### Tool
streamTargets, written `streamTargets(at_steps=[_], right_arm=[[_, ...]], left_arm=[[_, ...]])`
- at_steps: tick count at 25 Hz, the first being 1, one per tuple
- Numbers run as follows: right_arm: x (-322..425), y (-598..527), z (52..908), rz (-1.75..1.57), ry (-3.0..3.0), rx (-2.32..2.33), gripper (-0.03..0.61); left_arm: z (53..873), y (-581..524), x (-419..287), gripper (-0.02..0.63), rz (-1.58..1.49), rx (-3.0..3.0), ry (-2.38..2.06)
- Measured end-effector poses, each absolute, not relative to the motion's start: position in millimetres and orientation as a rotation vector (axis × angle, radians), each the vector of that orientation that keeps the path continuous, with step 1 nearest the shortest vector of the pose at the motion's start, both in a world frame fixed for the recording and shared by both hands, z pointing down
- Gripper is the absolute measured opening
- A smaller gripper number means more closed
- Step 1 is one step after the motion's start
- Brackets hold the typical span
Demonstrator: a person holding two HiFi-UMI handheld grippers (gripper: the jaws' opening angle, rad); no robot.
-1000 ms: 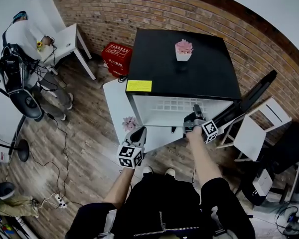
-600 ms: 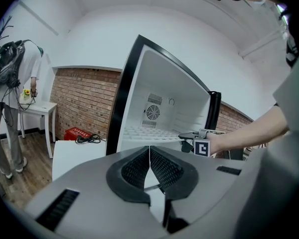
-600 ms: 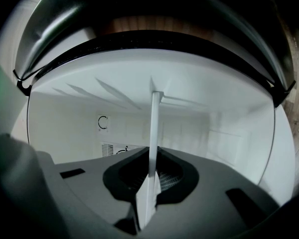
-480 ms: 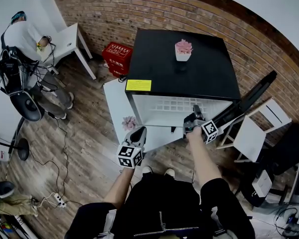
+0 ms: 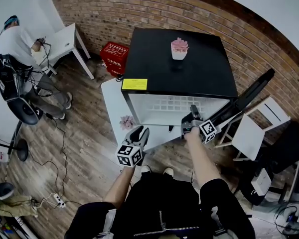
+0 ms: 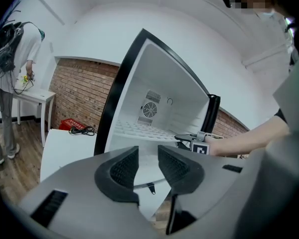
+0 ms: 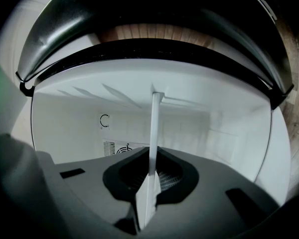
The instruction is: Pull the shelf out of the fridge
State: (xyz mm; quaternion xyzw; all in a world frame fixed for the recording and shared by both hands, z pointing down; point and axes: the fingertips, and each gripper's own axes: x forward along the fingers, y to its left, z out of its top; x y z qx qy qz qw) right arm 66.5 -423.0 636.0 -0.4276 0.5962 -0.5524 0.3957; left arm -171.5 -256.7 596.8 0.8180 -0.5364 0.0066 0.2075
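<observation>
Only the right gripper view shows the right gripper [image 7: 150, 176] with jaws clenched on the thin white grid shelf [image 7: 155, 126], while the left gripper [image 6: 147, 164] has empty jaws that have just been opening.

Blk jacket [image 5: 159, 203], grey left tool [image 5: 140, 131], right tool [image 5: 193, 109]

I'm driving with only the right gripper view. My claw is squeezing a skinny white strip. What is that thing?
Observer: That's the front edge of the fridge's white grid shelf. Your right claw is shut on it.
Operator: Where's my other claw?
Observer: The left claw hangs lower, out in front of the fridge. Its jaws have just been opening, and nothing is between them.
Operator: Is there anything on top of the fridge?
Observer: Yes, a small white pot with pink flowers stands on the black top.
</observation>
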Motion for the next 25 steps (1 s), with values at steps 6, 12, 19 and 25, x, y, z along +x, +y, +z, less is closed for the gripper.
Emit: streamTargets(at_steps=[6, 12, 19, 25], right_arm=[[65.3, -420.7, 633.3, -1.402, 1.525, -1.074, 0.018], [65.8, -420.2, 633.5, -1.405, 1.526, -1.067, 0.017], [65.8, -418.7, 635.2, -1.416, 1.532, -1.075, 0.017], [63.9, -414.3, 632.1, -1.418, 1.545, -1.063, 0.018]], left_arm=[[602.8, -257.8, -163.5, 0.249, -0.099, 2.210, -1.408], [611.3, -265.9, -172.2, 0.253, -0.424, 1.943, -1.300], [606.8, -290.2, -166.6, 0.253, -0.650, 1.773, -1.192], [602.0, -314.7, -157.7, 0.253, -0.726, 1.723, -1.160]])
